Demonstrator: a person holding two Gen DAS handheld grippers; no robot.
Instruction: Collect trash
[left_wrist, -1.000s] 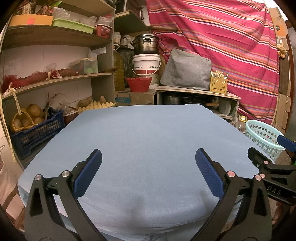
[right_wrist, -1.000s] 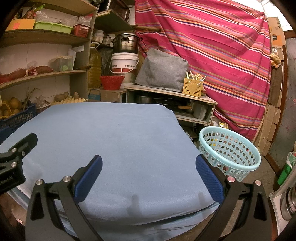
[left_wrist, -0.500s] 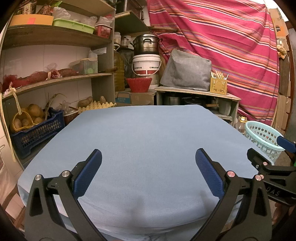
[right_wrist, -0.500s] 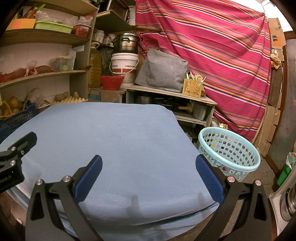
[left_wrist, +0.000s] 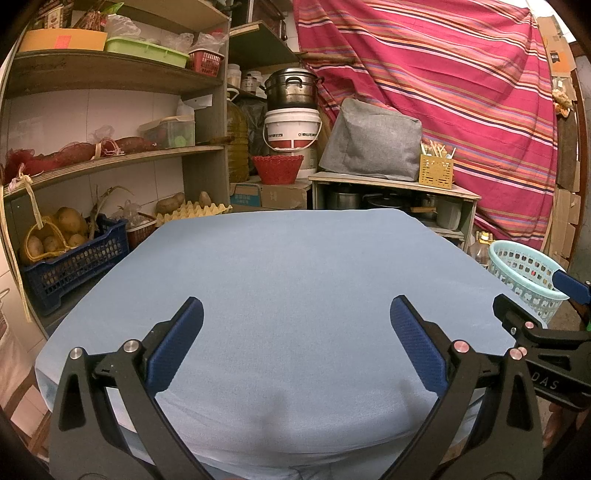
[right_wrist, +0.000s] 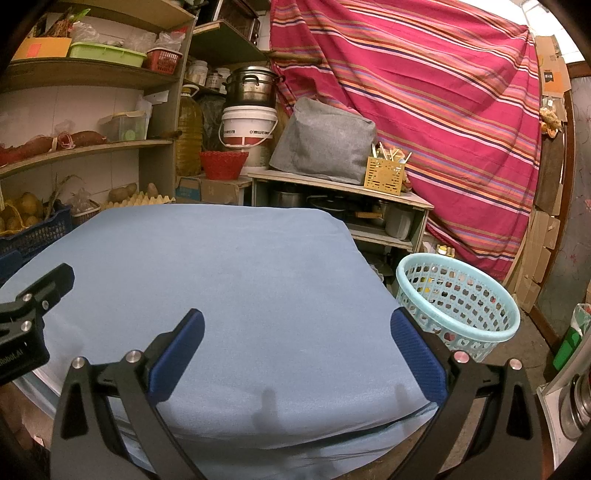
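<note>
A light blue cloth covers the table (left_wrist: 295, 266) (right_wrist: 229, 266); I see no loose item on it. A pale turquoise perforated basket (right_wrist: 458, 306) (left_wrist: 524, 269) stands on the floor off the table's right side, with small coloured bits showing through its holes. My left gripper (left_wrist: 295, 332) hangs open over the table's near edge, nothing between its blue pads. My right gripper (right_wrist: 295, 336) is open too, over the near right part of the table, its right finger in front of the basket. Each gripper shows at the edge of the other's view.
Wooden shelves (left_wrist: 110, 155) with crates, potatoes and egg trays line the left. Behind the table stand a low cabinet (right_wrist: 340, 192) with pots, a white bucket (left_wrist: 291, 129), a grey cover and a striped red curtain (right_wrist: 424, 92). Cardboard boxes (right_wrist: 535, 251) are stacked at the right wall.
Both views have shifted only slightly; the basket sits a little lower and further left in the left wrist view. Both grippers stay open and hold nothing.
</note>
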